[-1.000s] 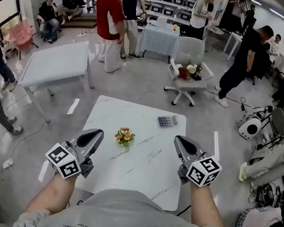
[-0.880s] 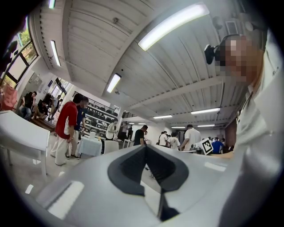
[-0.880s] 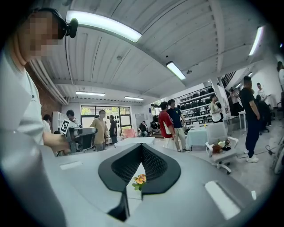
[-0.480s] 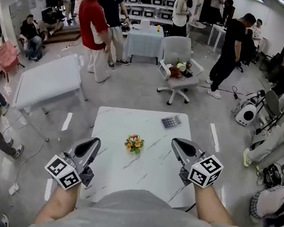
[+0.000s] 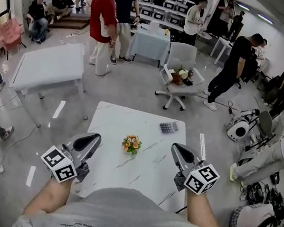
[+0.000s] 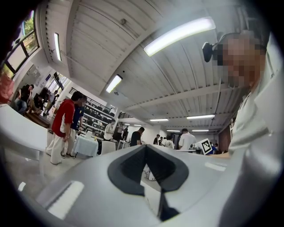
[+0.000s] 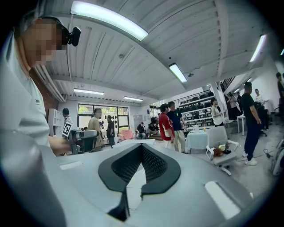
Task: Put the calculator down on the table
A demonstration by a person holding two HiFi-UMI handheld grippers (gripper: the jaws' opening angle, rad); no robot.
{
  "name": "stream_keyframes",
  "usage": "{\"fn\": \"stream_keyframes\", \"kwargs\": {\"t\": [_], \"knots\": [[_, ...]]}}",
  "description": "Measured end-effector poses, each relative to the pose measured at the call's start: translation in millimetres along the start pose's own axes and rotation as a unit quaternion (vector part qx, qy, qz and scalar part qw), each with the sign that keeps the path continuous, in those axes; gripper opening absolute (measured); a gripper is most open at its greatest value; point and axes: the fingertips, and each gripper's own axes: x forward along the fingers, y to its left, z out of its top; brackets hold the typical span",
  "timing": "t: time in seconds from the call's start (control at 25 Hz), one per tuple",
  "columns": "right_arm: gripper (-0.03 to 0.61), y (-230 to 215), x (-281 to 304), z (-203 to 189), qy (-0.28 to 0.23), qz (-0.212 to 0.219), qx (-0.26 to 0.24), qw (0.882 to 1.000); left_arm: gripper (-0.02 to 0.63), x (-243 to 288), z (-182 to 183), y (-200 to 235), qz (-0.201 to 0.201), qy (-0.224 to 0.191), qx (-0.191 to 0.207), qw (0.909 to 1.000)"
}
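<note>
The calculator point(image 5: 168, 127) is a small dark slab lying flat near the far right corner of the white marble table point(image 5: 147, 167). My left gripper point(image 5: 94, 139) hovers over the table's near left edge, shut and empty. Over the near right part, my right gripper point(image 5: 177, 149) is also shut with nothing in it, well short of the calculator. In the left gripper view the left gripper point(image 6: 145, 148) has its dark pads together against the room behind. The right gripper view shows the right gripper point(image 7: 142, 147) the same way.
A small bunch of orange flowers point(image 5: 132, 144) stands mid-table between the grippers. A second white table point(image 5: 48, 66) is to the far left, and an office chair point(image 5: 179, 79) with things on its seat stands beyond. Several people stand and sit around the room.
Both grippers have drawn back a little toward my body and stayed shut and empty. The camera view has shifted. The calculator has not moved on the table.
</note>
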Motion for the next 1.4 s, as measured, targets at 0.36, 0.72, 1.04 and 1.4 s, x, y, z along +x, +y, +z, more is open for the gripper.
{"fn": "stream_keyframes", "kwargs": {"t": [0.36, 0.72, 1.04, 1.4], "knots": [[0.003, -7, 5, -8, 0.011, 0.007, 0.006, 1.000, 0.061, 2, -3, -4, 0.007, -0.004, -0.009, 0.9999], [0.003, -9, 6, -10, 0.013, 0.005, 0.008, 1.000, 0.061, 2, -3, -2, 0.006, -0.006, -0.014, 0.9999], [0.003, -12, 6, -11, 0.018, 0.000, 0.000, 1.000, 0.061, 4, -5, -2, 0.005, -0.006, -0.015, 0.9999], [0.003, -12, 6, -12, 0.020, 0.003, -0.002, 1.000, 0.061, 4, -6, -1, 0.004, -0.002, -0.017, 0.9999]]}}
